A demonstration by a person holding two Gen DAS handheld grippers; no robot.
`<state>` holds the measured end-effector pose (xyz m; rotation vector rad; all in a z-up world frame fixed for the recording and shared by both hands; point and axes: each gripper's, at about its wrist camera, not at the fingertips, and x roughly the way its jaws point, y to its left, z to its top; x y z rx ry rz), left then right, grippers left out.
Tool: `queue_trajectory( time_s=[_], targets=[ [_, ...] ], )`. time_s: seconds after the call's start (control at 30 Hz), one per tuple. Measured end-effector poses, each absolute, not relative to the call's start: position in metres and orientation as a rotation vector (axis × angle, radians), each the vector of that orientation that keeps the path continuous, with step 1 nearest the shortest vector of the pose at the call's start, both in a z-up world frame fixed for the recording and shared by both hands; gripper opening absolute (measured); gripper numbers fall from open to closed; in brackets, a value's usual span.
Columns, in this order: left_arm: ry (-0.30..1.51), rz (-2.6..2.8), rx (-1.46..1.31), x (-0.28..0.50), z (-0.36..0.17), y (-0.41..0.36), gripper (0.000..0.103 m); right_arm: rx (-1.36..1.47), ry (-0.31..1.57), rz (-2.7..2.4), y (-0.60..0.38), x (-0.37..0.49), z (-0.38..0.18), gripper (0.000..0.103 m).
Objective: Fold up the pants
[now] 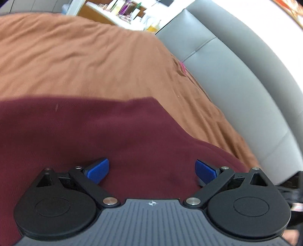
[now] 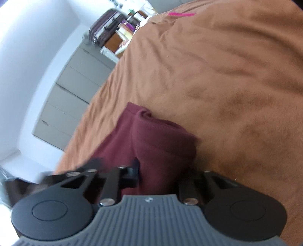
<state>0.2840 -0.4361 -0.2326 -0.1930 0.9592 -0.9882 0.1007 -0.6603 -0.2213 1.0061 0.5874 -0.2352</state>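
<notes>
- Bedroom; brown bedspread point(image 1: 85, 62) covers the bed and carries everything. Cluttered shelf of bottles point(image 1: 128, 13) at top of left view, grey padded headboard point(image 1: 236, 85) curving down its right side.
- Right view: white wall, grey panelled cabinet point(image 2: 75, 89), dark suitcase point(image 2: 106, 26) far back, a pink strip point(image 2: 181, 13) lying on the bedspread near the top edge.
- Pants point(image 1: 85, 136): maroon, soft fleecy knit, lying on the bed near the headboard side. In left view they spread flat and smooth, one straight edge across the frame, a rounded corner toward the headboard.
- Left gripper point(image 1: 151, 171): jaws spread wide, blue pads point(image 1: 98, 170) hang just over the flat maroon cloth, nothing pinched. Probably lined up to take a hold of its own so both sides lift evenly; whether pads touch the fabric, cannot tell.
- Right gripper point(image 2: 161, 170): jaws drawn in close, pinching a thick bunched roll of the pants point(image 2: 151, 142). Left finger point(image 2: 132, 172) presses against the cloth; right finger hidden behind the fabric. Likely gripping a doubled layer or hem so it can be carried over for a fold.
- In right view the maroon cloth looks bulky, ridged in soft rolls, curled lip at its far end, a flatter layer beneath to the left.
- Fold judged early: most cloth remains laid out flat.
</notes>
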Motion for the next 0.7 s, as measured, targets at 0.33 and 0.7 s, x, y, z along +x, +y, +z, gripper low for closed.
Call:
queue_trajectory(
  time_s=[0.33,0.7],
  targets=[
    [0.935,-0.877,-0.038,0.253,-0.195,-0.417,0.103,1.084,0.568,-0.287,-0.665,0.093,-0.229,0.014],
    [0.938,-0.906,0.171,0.201,-0.206,-0.398,0.103,0.823,0.583,-0.29,-0.639,0.1,-0.19,0.01]
  ],
)
